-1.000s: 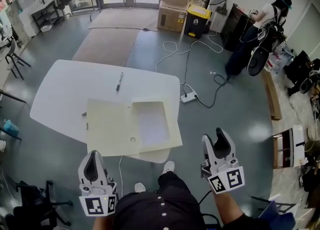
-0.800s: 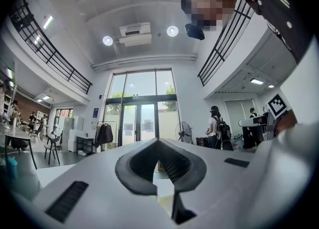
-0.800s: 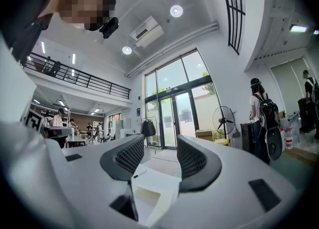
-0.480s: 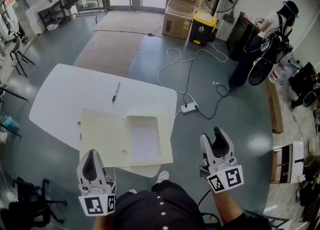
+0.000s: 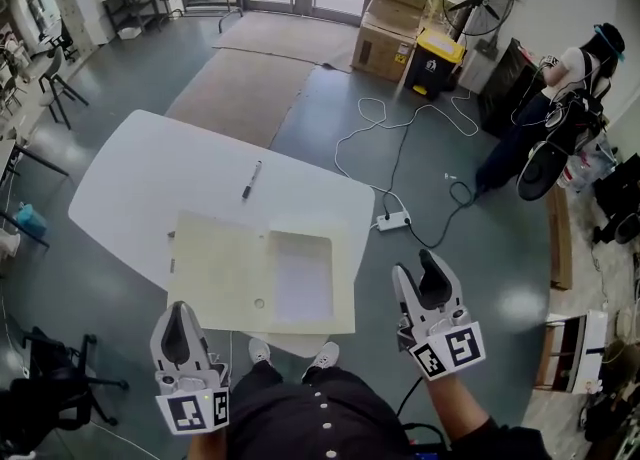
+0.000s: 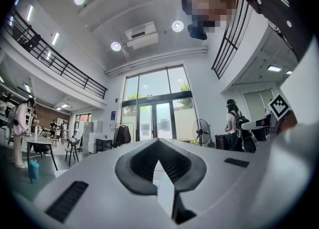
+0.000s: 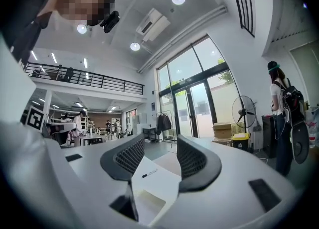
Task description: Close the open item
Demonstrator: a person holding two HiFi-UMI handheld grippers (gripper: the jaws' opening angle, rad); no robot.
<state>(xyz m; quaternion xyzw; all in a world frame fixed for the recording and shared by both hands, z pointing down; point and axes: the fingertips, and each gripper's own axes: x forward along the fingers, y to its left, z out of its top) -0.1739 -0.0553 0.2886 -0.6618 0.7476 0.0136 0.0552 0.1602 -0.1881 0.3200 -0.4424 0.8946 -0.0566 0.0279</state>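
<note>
Left gripper (image 5: 178, 313): jaws together, empty, held low by the waist. Right gripper (image 5: 428, 266): jaws partly apart, empty, pointing level. Open folder (image 5: 262, 273) lies flat on table (image 5: 140, 178) ahead of both, untouched. Pen (image 5: 251, 179) beyond.

folder (image 5: 225, 273): matt cream card | table (image 5: 140, 183): smooth white, slight sheen | floor (image 5: 480, 268): glossy grey, reflective | right gripper (image 7: 160, 143): matt white plastic, dark ribbed pads | boxes (image 5: 385, 43): brown cardboard
</note>
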